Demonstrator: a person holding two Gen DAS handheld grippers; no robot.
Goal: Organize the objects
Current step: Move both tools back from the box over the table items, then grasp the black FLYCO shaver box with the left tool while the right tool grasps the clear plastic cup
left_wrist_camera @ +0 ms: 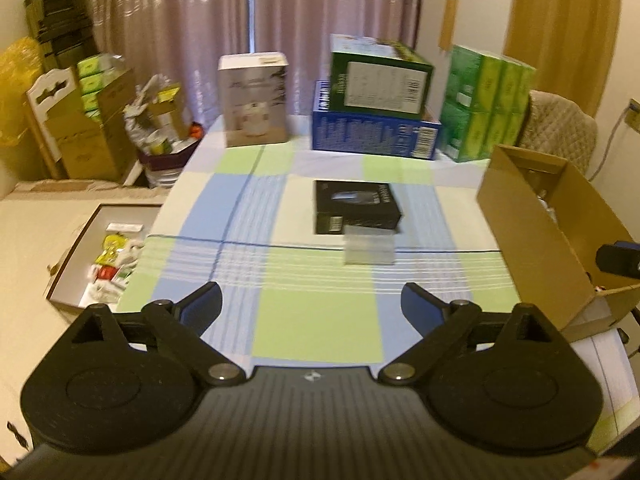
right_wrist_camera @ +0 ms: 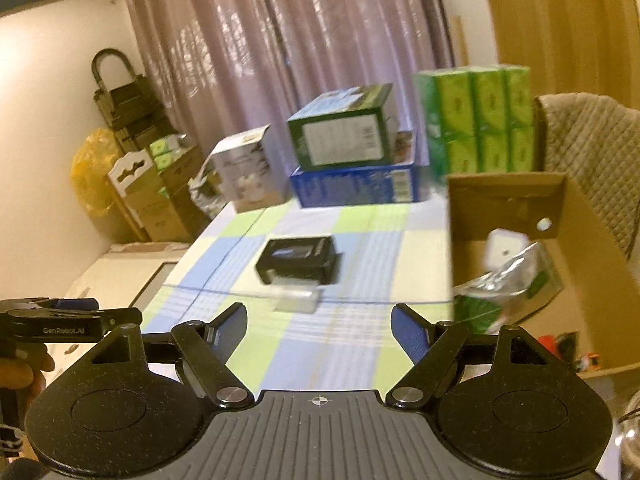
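The sorting looks partly done, judging by how things lie: the cardboard box (right_wrist_camera: 520, 208) at the right edge of the bench (left_wrist_camera: 316, 320) already holds a white square item (right_wrist_camera: 505, 249), a crinkled silver and green packet (right_wrist_camera: 508, 288) and some small red bits low in its corner, while a black box (left_wrist_camera: 357, 208) and a small clear plastic case (left_wrist_camera: 370, 247) are left out in the middle of the bench, the case lying just in front of the black box and seemingly touching it. Both look like the next candidates for the cardboard box, though which goes first cannot be told. The left hand-held gripper (left_wrist_camera: 312, 300) is spread wide and empty, hovering over the near end of the bench and aimed toward the black box; the right hand-held gripper (right_wrist_camera: 318, 322) is likewise spread and carries nothing, hanging near the cardboard box's open side. The bench wears a checked cloth of pale blue, green and white with thin dark lines. Along its far edge stand a white carton (left_wrist_camera: 254, 100), a green carton (left_wrist_camera: 378, 78) stacked on a blue carton (left_wrist_camera: 374, 132), and a wrapped block of green packs (left_wrist_camera: 486, 102). Behind them hang pinkish curtains (left_wrist_camera: 256, 20); a quilted chair back (right_wrist_camera: 592, 160) shows at the right. To the left the floor is cluttered with brown cartons (left_wrist_camera: 90, 128), a yellow bag (right_wrist_camera: 94, 176) and an open flat tray of small packets (left_wrist_camera: 108, 256)
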